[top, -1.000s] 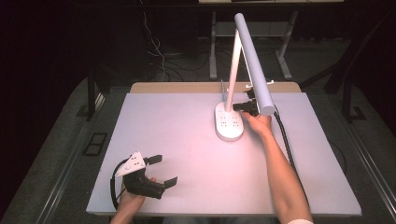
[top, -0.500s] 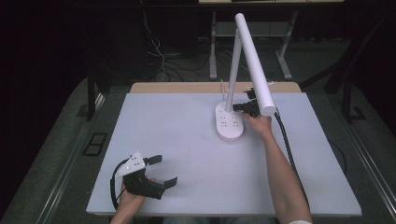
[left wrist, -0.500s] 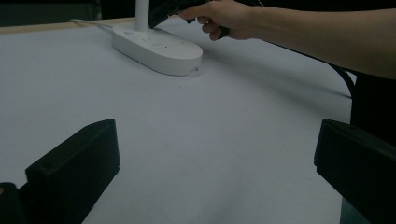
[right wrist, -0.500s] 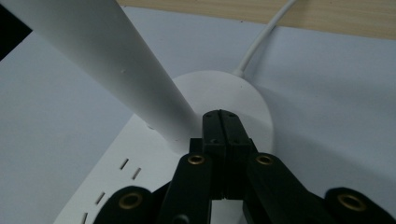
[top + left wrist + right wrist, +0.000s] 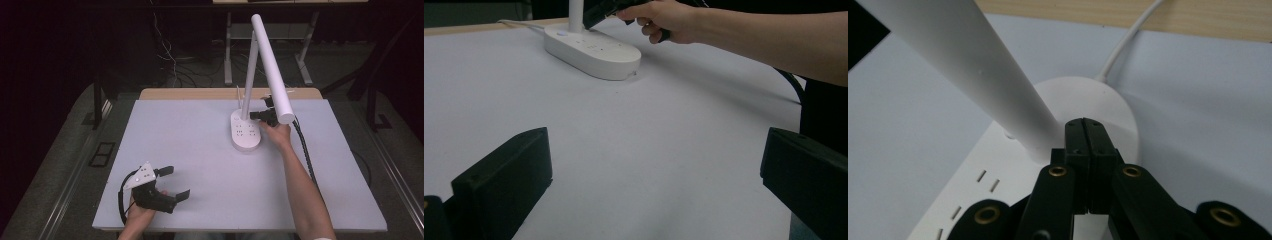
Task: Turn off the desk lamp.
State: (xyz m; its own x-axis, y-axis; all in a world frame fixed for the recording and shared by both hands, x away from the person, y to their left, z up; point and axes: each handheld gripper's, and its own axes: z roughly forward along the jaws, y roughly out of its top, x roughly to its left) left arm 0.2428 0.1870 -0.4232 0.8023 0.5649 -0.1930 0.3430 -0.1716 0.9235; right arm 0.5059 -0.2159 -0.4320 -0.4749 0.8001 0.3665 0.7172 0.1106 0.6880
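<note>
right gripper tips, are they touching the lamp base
Cannot tell. In the right gripper view the shut right gripper sits over the lamp base beside the lamp post, but no contact or gap shows plainly.

Dark room, grey floor [image 5: 60,165], metal table legs [image 5: 228,55], tangled cables [image 5: 170,65]

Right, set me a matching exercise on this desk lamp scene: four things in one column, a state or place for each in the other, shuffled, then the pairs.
Things
1. left hand-held gripper
2. right hand-held gripper
3. white oval plastic lamp base
4. white power cord

States or places
A. jaws pressed together, tips at the foot of the lamp's post
B. runs from the back of the base towards the wooden table edge
C. jaws wide apart, nothing between them, at the near left of the mat
D. stands on the pale grey mat, with rows of small slots on top

Pairs: 1-C, 2-A, 3-D, 4-B
</note>
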